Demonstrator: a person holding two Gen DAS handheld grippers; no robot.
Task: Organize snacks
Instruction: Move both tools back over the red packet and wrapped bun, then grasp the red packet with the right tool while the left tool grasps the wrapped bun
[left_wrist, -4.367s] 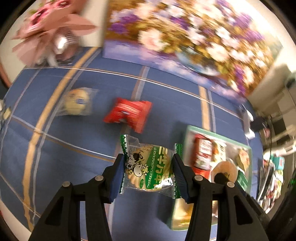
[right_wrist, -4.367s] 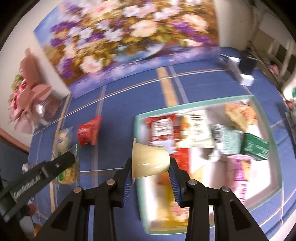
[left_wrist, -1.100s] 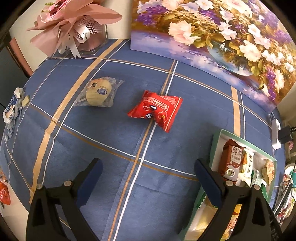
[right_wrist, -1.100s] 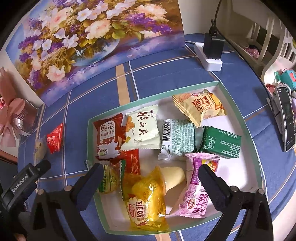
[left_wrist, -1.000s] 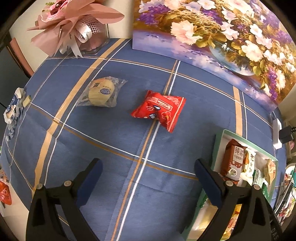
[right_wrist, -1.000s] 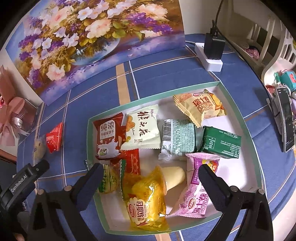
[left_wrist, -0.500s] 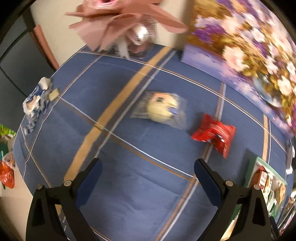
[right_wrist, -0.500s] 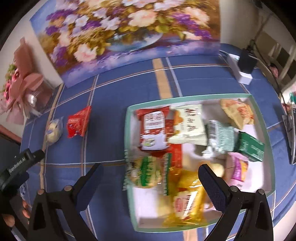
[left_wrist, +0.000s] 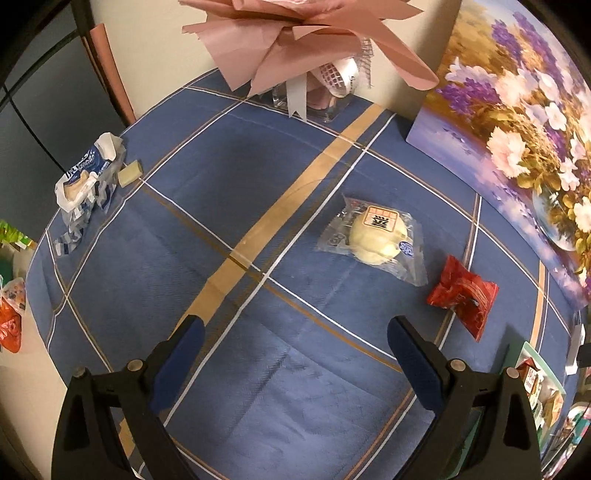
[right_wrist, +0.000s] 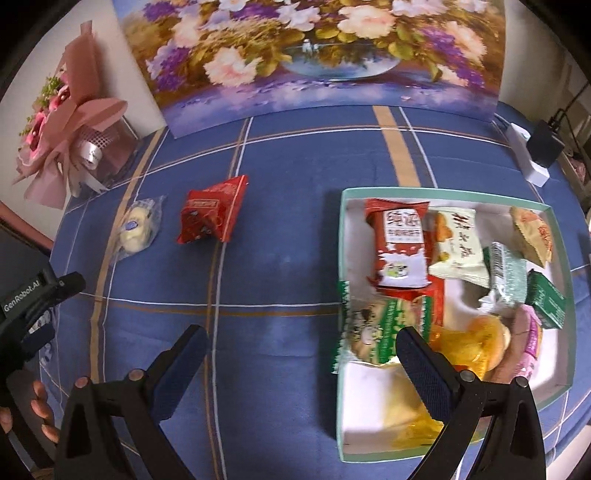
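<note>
Both claws are hanging wide apart, gripping nothing: the left gripper (left_wrist: 293, 349) over blue cloth, the right gripper (right_wrist: 303, 358) beside the tray (right_wrist: 341, 236). A wrapped bun (left_wrist: 376, 240) and red packet (left_wrist: 463, 297) are lying side by side outside it.

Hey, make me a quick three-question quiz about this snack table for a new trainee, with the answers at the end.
1. True or false: the left gripper is holding a snack.
2. Which two snacks lie on the blue tablecloth outside the tray?
A. the red packet and the clear-wrapped bun
B. the dark green packet and the pink packet
C. the cow-print green packet and the orange jelly cup
3. Fill in: the clear-wrapped bun lies between the red packet and the pink ______.

Key: 1 false; 2 A; 3 bouquet.
</note>
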